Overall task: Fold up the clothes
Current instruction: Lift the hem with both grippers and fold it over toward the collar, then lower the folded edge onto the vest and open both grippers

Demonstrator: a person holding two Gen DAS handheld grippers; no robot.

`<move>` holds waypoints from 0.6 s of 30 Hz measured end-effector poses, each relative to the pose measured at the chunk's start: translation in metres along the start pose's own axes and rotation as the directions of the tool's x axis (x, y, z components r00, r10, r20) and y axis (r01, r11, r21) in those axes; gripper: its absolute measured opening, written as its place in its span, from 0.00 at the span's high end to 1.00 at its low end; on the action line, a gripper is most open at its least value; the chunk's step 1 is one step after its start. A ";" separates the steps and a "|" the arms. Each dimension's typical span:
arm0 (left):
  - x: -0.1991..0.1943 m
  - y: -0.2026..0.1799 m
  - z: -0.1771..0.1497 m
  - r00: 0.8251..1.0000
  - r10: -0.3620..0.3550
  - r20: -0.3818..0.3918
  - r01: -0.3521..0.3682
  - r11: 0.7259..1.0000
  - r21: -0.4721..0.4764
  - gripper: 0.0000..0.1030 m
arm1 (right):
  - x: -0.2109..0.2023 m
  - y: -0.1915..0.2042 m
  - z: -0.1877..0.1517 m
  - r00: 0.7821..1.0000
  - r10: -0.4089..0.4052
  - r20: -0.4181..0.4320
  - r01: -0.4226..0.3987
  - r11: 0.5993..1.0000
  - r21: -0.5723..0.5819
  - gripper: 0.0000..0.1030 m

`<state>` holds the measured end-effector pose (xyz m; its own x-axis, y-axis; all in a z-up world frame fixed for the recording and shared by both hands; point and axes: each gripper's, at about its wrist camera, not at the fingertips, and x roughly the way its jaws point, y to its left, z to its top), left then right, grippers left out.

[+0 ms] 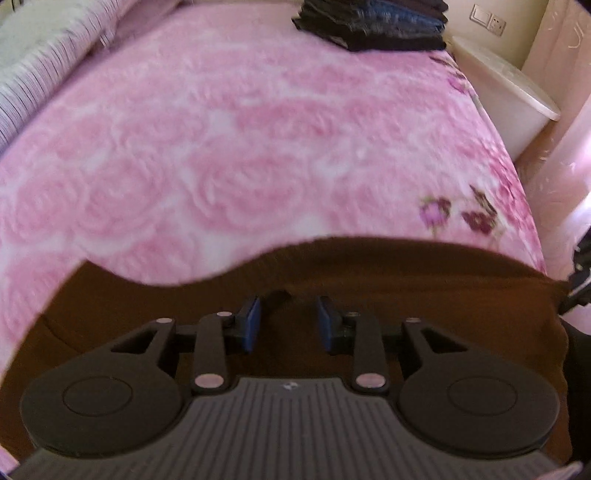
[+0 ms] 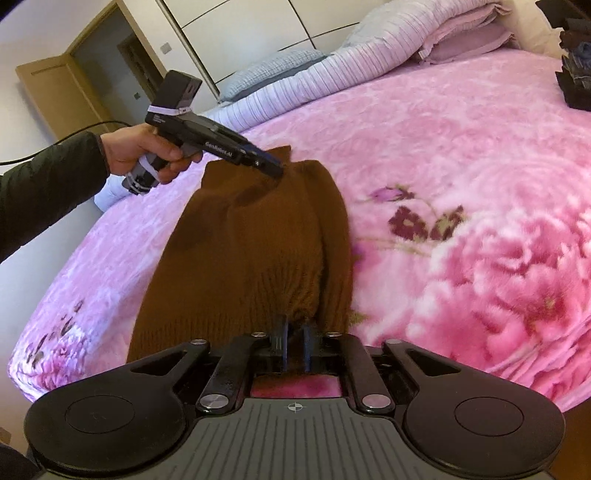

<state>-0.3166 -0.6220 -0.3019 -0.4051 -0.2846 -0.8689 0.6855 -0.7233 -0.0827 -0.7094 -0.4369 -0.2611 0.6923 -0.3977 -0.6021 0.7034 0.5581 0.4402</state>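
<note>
Right wrist view: the brown sweater (image 2: 255,254) is spread on the pink blanket (image 2: 461,147); over it both the left gripper (image 1: 287,319) and right gripper (image 2: 294,347) are parted, nothing pinched.

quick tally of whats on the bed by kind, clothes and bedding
brown sweater being folded: 1
stack of folded dark clothes: 1
pink floral blanket: 1
rolled striped quilt: 1
blue checked pillow: 1
total: 5

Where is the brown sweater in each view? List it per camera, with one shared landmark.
Left wrist: brown sweater fills the lower frame, beneath the gripper.
Right wrist: centre, stretching from the bottom gripper up to the other one.
Shared landmark: stack of dark folded clothes on the pink blanket.
</note>
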 end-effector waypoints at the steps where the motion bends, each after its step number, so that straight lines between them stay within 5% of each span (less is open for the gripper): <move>1: 0.002 -0.001 -0.001 1.000 -0.008 -0.004 0.008 1.000 0.003 0.74 | 0.001 0.000 0.000 1.000 0.003 0.005 -0.003 1.000 0.003 0.80; 6: 0.007 -0.011 -0.003 0.999 -0.019 0.025 0.018 0.999 0.040 0.98 | 0.008 -0.002 -0.002 1.000 0.010 0.009 -0.010 0.999 0.039 0.80; 7: 0.005 -0.012 -0.002 0.999 -0.015 0.041 0.014 0.999 0.045 0.98 | 0.008 -0.003 -0.002 1.000 0.012 0.010 -0.013 0.998 0.055 0.93; 8: 0.001 -0.013 -0.001 0.998 -0.012 0.058 0.009 0.999 0.047 0.99 | 0.008 -0.003 -0.001 1.000 0.014 0.009 -0.015 0.998 0.062 0.95; 12: -0.020 -0.007 0.010 0.986 -0.003 0.164 0.000 1.000 0.017 1.00 | -0.014 0.003 0.008 0.997 -0.012 0.076 0.011 1.000 0.018 0.98; 18: -0.012 -0.012 0.025 0.979 -0.009 0.202 0.004 1.000 0.026 1.00 | -0.022 0.001 0.007 0.989 -0.078 0.128 0.075 0.997 0.029 0.98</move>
<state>-0.3351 -0.6262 -0.2782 -0.5254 -0.3992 -0.7514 0.6678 -0.7408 -0.0733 -0.7232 -0.4328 -0.2425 0.6501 -0.5298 -0.5447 0.7577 0.5056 0.4126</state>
